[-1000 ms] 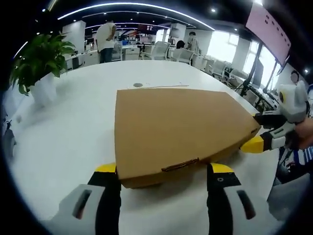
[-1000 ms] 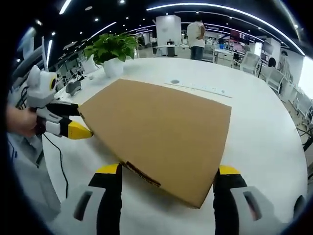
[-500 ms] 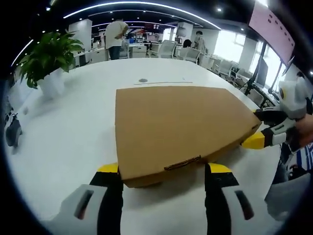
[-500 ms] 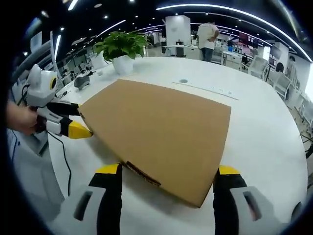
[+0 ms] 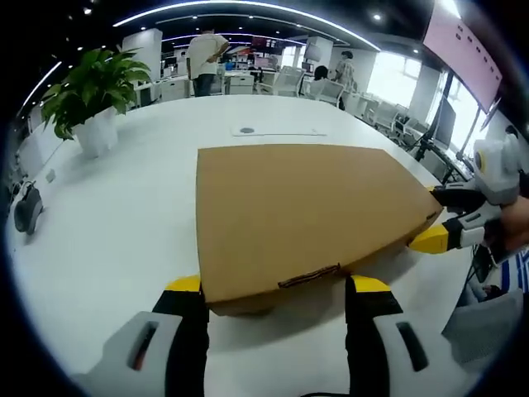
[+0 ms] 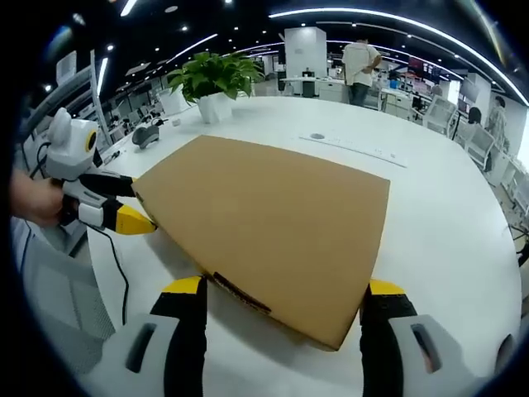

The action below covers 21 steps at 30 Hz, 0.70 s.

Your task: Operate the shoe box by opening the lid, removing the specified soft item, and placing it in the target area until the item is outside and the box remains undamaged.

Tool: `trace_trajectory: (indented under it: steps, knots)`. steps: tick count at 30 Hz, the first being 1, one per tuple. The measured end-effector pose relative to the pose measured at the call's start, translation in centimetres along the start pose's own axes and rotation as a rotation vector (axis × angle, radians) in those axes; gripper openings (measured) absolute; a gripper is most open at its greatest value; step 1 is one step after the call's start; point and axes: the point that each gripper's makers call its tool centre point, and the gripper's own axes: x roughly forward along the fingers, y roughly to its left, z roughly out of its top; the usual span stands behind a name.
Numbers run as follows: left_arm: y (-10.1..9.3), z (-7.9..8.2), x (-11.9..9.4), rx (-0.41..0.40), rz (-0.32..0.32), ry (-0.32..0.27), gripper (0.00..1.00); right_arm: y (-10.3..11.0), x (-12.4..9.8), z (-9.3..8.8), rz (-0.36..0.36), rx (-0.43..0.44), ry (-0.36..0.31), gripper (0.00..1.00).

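— While the lid stays shut, where's the shoe box (image 5: 306,211)?
— On the white table (image 5: 107,223), its near edge between my left gripper (image 5: 277,289) jaws, wide apart, gripping nothing. My right gripper (image 6: 285,291), equally spread, straddles another corner (image 6: 331,339).

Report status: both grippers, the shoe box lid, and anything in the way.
Left gripper open, jaws either side of the shoe box corner. Right gripper open, at the opposite corner. Lid closed, soft item unseen. Potted plant stands well clear on the table.
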Motion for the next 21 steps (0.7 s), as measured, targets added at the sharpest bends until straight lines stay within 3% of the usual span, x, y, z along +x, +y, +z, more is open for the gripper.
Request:
trace_trajectory:
  steps: [21]
  knots:
    - [-0.2,-1.8,-1.8,-0.01,0.033,0.005,0.65,1.3,-0.8,-0.8,0.017,-0.013,-0.013,0.74]
